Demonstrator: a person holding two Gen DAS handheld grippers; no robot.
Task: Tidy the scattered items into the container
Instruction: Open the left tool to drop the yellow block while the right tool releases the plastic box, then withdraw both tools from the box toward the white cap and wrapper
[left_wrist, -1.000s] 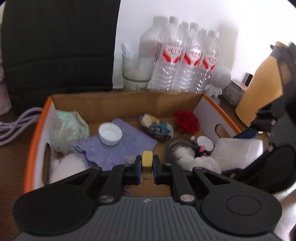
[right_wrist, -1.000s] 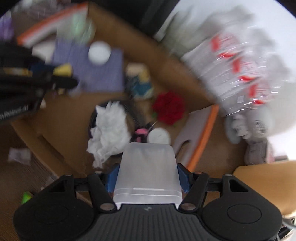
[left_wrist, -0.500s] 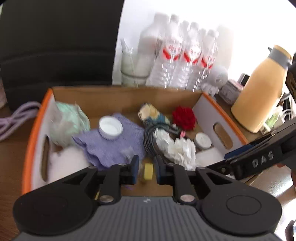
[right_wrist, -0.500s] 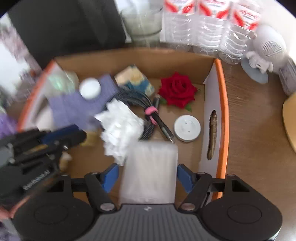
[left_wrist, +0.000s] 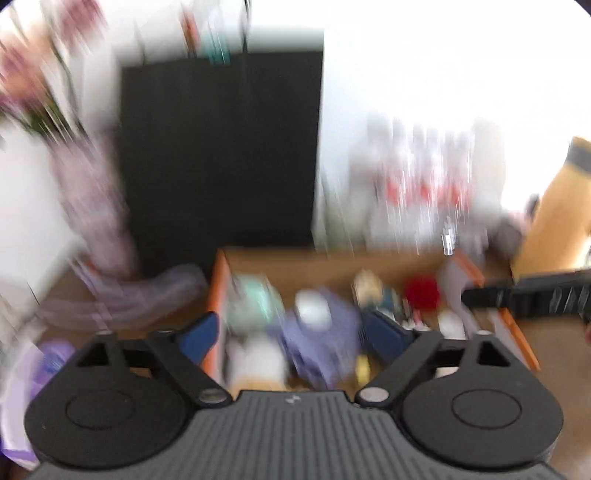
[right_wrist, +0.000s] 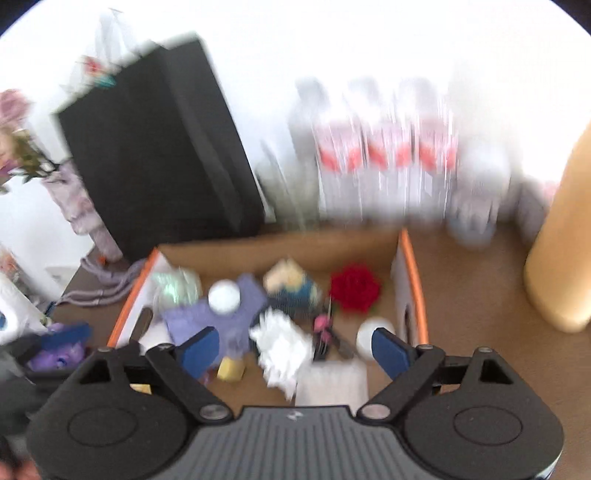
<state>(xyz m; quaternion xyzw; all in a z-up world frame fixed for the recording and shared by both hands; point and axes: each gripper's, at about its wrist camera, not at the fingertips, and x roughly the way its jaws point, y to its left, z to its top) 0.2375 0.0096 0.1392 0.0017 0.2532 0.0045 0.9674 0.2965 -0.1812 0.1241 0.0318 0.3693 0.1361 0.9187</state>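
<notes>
The cardboard box (right_wrist: 413, 258) is sitting on the table (right_wrist: 480, 288), holding a yellow block (right_wrist: 231, 369), a frosted plastic case (right_wrist: 332, 382), a crumpled tissue (right_wrist: 282, 347) and a red rose (right_wrist: 354, 288). Both the left tongs (left_wrist: 295, 332) and right tongs (right_wrist: 295, 349) are opening wide, gripping nothing, above the box

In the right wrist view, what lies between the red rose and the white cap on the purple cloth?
A yellow-and-blue packet lies between the red rose and the white cap, inside the cardboard box; the right wrist view shows it, though blurred.
</notes>
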